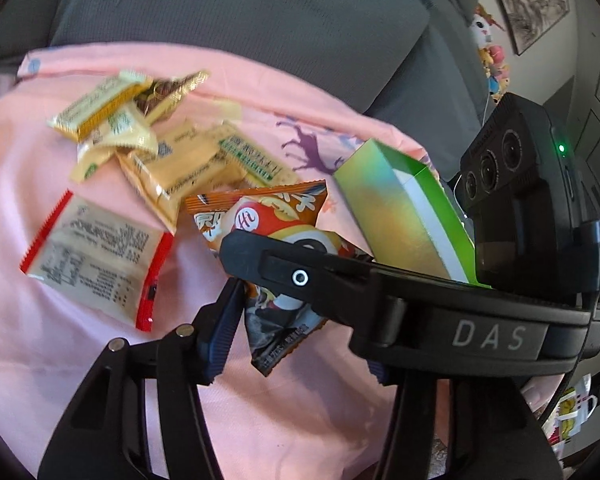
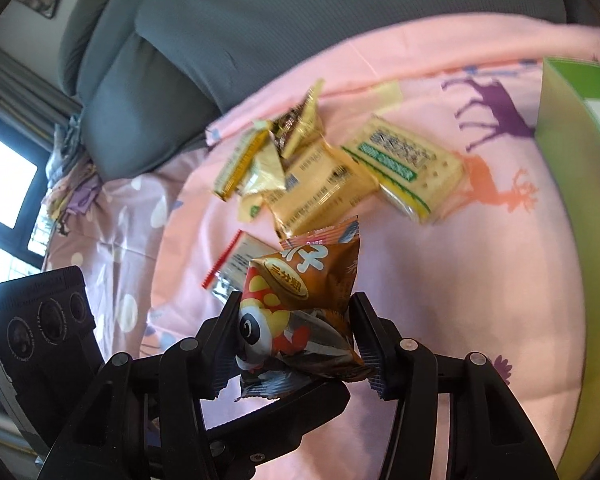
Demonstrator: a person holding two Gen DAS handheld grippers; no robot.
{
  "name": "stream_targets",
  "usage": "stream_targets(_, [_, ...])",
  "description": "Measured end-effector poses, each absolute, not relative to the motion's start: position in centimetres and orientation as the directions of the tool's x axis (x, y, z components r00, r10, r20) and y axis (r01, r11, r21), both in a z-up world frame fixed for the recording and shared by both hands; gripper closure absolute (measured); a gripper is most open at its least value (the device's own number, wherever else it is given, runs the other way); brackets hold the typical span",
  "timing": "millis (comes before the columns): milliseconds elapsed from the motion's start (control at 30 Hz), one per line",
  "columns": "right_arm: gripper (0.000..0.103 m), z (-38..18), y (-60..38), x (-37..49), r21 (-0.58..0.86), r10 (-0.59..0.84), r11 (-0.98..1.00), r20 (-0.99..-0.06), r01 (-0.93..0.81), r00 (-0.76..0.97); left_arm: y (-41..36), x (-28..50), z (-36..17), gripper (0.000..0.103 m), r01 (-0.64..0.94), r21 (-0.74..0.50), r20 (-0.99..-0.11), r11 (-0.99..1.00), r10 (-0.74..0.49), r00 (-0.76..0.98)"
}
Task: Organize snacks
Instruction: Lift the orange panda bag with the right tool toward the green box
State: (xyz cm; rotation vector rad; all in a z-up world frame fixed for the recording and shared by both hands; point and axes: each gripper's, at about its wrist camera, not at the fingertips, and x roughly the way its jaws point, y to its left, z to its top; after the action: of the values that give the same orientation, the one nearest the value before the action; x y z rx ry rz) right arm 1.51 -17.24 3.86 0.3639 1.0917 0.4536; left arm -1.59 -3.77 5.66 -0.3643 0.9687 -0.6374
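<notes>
Your left gripper is matte black plastic with round silver pins at its linkage joints, and its fingers carry ribbed dark blue pads. Your right gripper has the same black linkages, silver pins and ribbed pads. From the left camera, its body shows pale "DAS" lettering, a silver-ringed screw, three round lenses, a green light and a thin black cable.

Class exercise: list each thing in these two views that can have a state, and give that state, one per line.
Orange packet: sealed, gripped, off the sheet.
Right gripper: shut on the packet.
Left gripper: around the same packet; grip unclear.
Green box: open.
Red-edged packet: sealed, lying flat.
Cracker pack: sealed, lying flat.
</notes>
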Motion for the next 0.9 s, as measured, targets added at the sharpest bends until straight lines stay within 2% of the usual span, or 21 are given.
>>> stream_targets(900, [0.048, 7.7, -16.7, -0.5, 0.482, 0.571, 0.818, -0.624, -0.313, 0.533, -3.2, -2.7, 7.9, 0.050, 0.433, -0.429, -0.540, 0.793, -0.609, 0.581])
